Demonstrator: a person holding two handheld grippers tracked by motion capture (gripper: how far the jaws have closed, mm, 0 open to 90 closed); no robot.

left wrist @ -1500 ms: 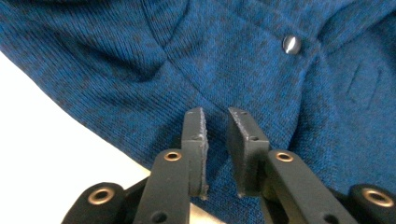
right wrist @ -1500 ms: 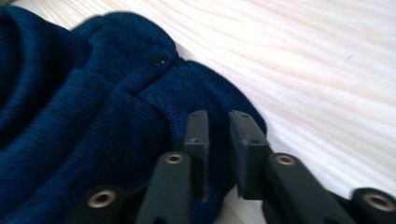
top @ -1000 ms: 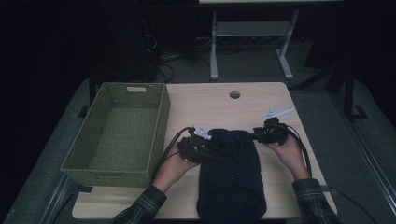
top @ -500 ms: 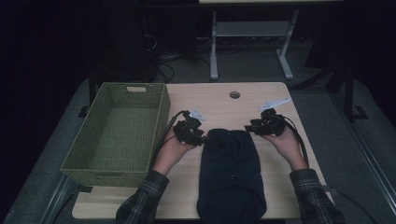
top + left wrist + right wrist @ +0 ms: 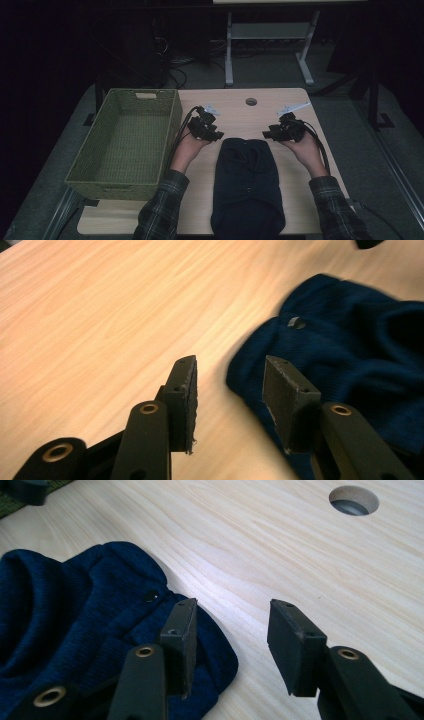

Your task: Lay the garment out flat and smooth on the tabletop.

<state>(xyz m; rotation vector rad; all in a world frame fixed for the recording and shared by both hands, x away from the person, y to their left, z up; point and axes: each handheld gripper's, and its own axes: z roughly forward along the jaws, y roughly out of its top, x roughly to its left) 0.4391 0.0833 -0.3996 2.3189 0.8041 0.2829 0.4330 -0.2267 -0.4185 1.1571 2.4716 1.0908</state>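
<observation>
The dark blue knit garment (image 5: 247, 187) lies folded lengthwise on the table (image 5: 235, 107), between the two grippers, its top edge just inside each. The left gripper (image 5: 212, 134) has just been spreading its jaws and holds nothing, the cloth's corner beside its right pad; the right gripper (image 5: 271, 134) also stands spread and empty, the buttoned corner under its left pad. I judge a fold just released; next, probably regrip the garment for another fold or for the wicker basket (image 5: 125, 145) beyond the left gripper.
</observation>
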